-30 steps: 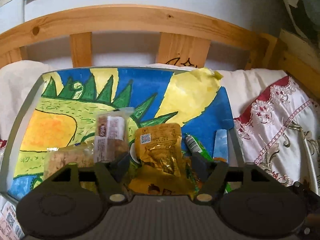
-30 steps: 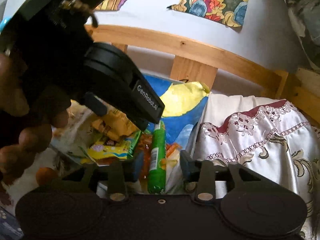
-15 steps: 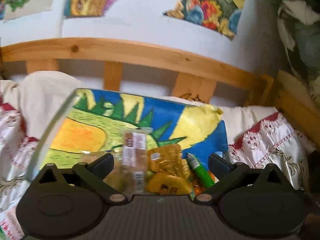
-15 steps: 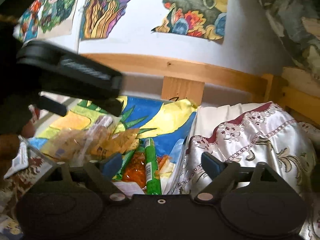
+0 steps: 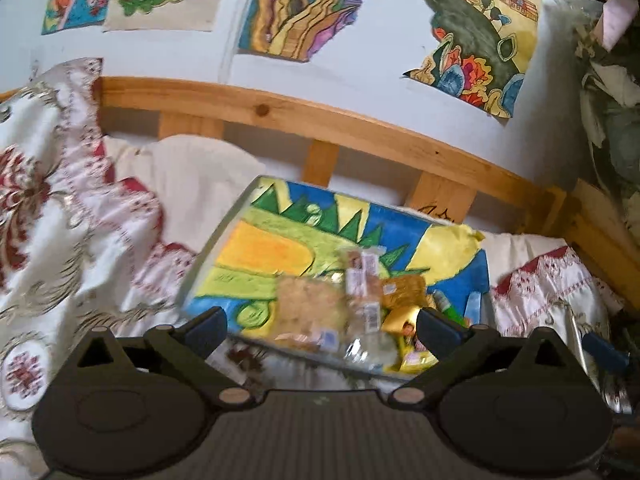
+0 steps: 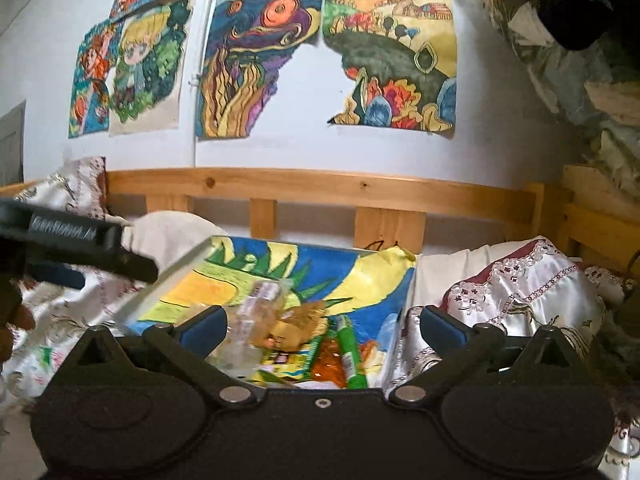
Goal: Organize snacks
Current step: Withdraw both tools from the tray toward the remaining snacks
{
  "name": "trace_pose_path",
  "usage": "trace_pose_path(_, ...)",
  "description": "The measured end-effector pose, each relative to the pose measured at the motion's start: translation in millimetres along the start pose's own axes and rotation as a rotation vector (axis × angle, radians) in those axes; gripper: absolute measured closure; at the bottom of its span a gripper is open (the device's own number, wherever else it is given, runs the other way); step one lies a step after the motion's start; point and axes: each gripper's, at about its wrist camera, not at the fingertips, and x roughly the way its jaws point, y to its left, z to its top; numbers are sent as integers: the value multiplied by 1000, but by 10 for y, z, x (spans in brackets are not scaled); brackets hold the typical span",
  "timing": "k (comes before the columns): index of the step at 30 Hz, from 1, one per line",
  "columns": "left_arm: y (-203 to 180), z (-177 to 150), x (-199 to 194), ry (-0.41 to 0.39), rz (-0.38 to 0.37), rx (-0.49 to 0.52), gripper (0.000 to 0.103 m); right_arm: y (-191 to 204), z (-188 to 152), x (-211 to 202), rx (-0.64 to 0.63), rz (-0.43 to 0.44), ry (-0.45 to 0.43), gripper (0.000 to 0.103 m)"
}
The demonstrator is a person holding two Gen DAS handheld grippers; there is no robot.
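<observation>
Ahead of both your grippers, past the fingertips, a white wall [image 6: 304, 148] hung with coloured drawings [image 6: 256, 60] fills the upper view, and a wooden rail [image 5: 360, 128] with short uprights runs across below it. Under the rail lies bedding: a white cloth with red embroidery [image 5: 60, 240] spreads off to the left of your left gripper [image 5: 322, 330], and a satin fold of the same pattern [image 6: 528, 292] rises just right of your right gripper [image 6: 322, 330]. Straight ahead of both sits the tray [image 5: 208, 260], lined with a painted sheet of blue, yellow and green, its pale rim angling away to the left. The snacks [image 5: 360, 308] lie bunched at the tray's near right corner, just beyond your left fingertips and between them in the view, blurred: a pale crumbly pack [image 5: 310, 310], a clear-wrapped bar [image 5: 362, 284], a gold pouch [image 5: 404, 290]. From your right gripper the same heap [image 6: 288, 336] shows a green tube [image 6: 352, 352] and an orange packet [image 6: 330, 360] lying nearest, low between the fingers. Your left gripper's jaws have just opened and stand wide apart, nothing between the pads. Your right gripper's jaws have just been opening too, wide, gripping nothing. Your left gripper's black body also crosses the right view, up and to the left.
</observation>
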Motion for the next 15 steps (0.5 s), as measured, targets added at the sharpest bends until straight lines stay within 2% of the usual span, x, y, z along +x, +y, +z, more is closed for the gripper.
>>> trace_pose_path(10,341,-255,-489,19,36,26,1,238,12,-451,5,25,-9,1)
trace_pose_path(15,507,-433,-663,40,57,39,1,324,-52,-659,24,44,15,1)
